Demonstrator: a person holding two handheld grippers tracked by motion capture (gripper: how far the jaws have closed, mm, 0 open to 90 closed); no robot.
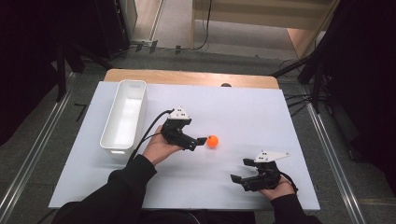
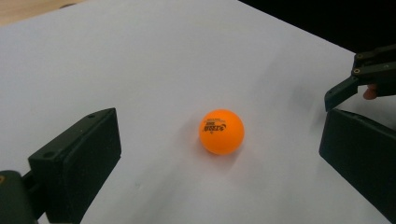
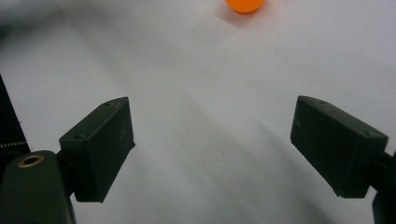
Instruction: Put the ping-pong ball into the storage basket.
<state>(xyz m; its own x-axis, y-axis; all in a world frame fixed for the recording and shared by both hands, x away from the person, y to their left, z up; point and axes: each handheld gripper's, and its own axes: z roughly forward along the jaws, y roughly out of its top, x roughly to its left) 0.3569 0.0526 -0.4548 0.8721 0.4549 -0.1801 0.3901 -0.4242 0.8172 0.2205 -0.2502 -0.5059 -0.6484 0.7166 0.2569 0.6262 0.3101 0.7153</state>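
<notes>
High view shows a little orange ball (image 1: 213,141) lying near the middle of the white table (image 1: 243,112), well away from every edge. The left gripper (image 1: 201,140) sits just beside the ball, with its jaws spread wide and nothing between them yet. The right gripper (image 1: 238,179) rests near the front edge of the table, toward the right corner, with its jaws spread too and nothing in them. A white bin (image 1: 124,116) stands by the left edge.

I think the ball is very light, hard and smooth, so it may roll away or pop out if squeezed off-center. The best hold is across its round middle, one pad on each side, with a gentle squeeze.

Left gripper view shows black print on the ball (image 2: 222,132), which the high view is too far off to show. The high view shows the bin, which the gripper views do not.
</notes>
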